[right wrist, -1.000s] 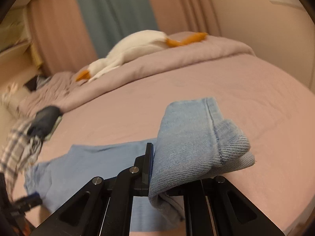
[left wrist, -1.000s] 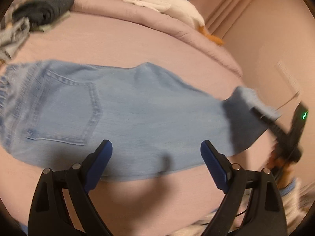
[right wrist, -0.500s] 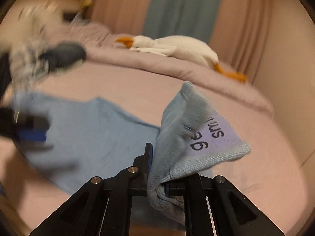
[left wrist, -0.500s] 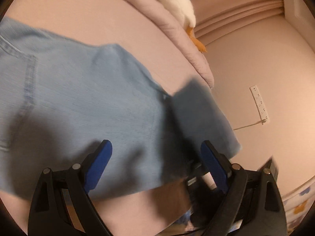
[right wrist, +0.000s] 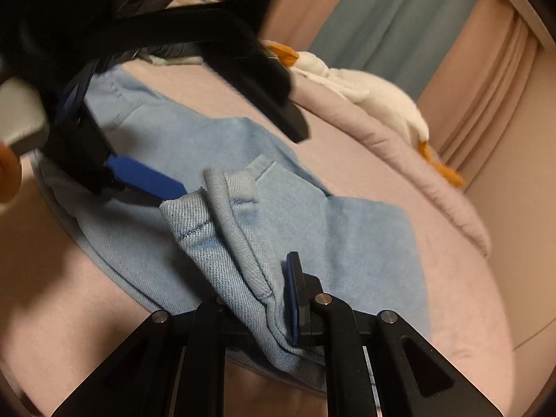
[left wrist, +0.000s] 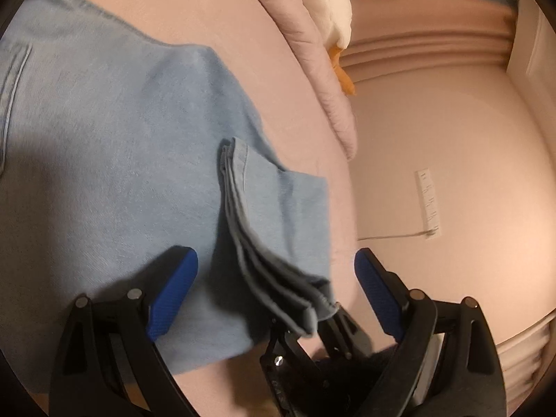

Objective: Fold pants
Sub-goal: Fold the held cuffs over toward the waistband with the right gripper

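On the pink bed (left wrist: 215, 17): light-blue pants (left wrist: 114, 146) spread flat, hem end lifted.
We see the right tongs (right wrist: 278, 299) clamped on the stacked hems, which hang between the wide-open, empty left tongs (left wrist: 276, 288).

Probably a home bedroom, pink bed (right wrist: 399, 180), goose plush (right wrist: 375, 100), curtains (right wrist: 392, 17)

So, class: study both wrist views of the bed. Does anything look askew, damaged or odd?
Nothing is damaged or spilled. The one uneven spot is the hem end of the light blue jeans: the right gripper pinches it into a bunched, twisted wad instead of a flat edge. The left gripper hangs open above the denim, holding nothing.
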A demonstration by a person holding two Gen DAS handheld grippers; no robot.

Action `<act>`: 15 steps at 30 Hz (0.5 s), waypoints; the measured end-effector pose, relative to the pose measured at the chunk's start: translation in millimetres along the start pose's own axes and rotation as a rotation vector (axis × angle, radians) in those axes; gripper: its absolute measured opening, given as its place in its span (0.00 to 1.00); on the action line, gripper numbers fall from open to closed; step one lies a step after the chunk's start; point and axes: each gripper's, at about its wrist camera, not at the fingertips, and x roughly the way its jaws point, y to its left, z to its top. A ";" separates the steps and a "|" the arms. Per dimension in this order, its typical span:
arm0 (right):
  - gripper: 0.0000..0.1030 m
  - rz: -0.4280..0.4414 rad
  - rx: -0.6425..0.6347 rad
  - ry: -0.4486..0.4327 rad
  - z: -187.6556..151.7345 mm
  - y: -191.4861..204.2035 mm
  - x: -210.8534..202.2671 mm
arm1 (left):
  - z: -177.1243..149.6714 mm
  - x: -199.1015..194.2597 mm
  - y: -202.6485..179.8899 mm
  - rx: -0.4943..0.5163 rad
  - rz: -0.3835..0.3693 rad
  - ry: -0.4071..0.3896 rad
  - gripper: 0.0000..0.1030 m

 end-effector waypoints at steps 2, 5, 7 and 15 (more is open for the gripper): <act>0.11 0.055 0.066 0.000 5.1 -10.2 1.1 | 4.3 -0.8 2.1 -0.037 -0.038 0.008 0.89; 0.11 0.094 0.134 -0.033 12.1 -24.9 -2.2 | 7.5 3.2 1.4 -0.062 -0.064 0.030 0.89; 0.11 0.089 0.103 -0.069 16.2 -24.9 -7.1 | 9.1 7.4 0.0 -0.072 -0.083 0.053 0.88; 0.11 0.104 0.017 -0.086 14.2 1.0 -6.2 | 17.7 9.1 -5.2 -0.007 0.059 0.011 0.09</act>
